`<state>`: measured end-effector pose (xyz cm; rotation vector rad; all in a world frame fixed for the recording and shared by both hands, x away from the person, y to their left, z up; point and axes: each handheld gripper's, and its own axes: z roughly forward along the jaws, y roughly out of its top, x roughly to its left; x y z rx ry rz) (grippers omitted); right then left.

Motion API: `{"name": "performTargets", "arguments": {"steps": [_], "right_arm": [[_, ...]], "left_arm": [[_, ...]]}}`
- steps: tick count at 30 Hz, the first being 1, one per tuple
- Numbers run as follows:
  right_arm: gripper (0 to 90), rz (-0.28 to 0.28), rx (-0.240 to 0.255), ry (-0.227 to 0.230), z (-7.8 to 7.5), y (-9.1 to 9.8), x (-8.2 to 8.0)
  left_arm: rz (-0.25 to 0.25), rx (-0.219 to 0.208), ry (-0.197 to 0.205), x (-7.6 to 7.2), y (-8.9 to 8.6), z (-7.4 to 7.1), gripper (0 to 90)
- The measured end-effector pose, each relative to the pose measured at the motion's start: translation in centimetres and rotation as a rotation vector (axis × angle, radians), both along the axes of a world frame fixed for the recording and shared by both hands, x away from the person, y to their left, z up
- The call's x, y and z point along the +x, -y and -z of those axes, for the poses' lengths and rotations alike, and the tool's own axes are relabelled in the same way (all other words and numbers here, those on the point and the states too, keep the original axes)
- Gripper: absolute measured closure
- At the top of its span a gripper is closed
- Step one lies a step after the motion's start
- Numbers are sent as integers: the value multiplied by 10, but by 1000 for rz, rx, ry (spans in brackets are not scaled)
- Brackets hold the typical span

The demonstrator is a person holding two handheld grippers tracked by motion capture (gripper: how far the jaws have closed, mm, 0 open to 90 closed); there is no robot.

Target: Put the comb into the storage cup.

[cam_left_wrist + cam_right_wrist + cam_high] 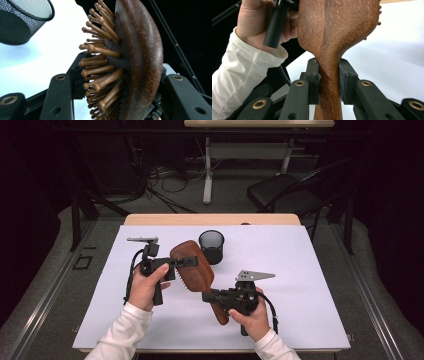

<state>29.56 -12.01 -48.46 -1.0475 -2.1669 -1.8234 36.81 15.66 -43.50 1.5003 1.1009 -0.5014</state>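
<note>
Wooden hairbrush [192, 265] clamped at neck by right gripper [329, 82]; left gripper [117, 97] closed on head (bristles sideways).

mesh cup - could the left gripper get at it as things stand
Probably not right away. The left gripper has the wooden hairbrush head between its jaws. The mesh cup stands upright just beyond with bare table between, so the path looks free once it lets go.
</note>
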Motion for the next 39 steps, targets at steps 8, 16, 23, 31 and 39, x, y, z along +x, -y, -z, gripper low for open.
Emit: {"name": "performTargets", "arguments": {"steps": [8,16,23,31,39], "right_arm": [[728,5,-1,6,0,0,0],[727,4,-10,2,2,-1,0],[726,7,-11,0,3,-1,0],[723,14,-10,-3,4,0,1],[709,20,-9,-5,4,0,2]], "left_arm": [[7,-3,-25,0,0,-1,507],[8,-8,-30,1,0,1,523],[2,-19,-38,1,0,4,530],[2,-19,-36,2,2,5,536],[1,-30,-46,3,2,6,541]]}}
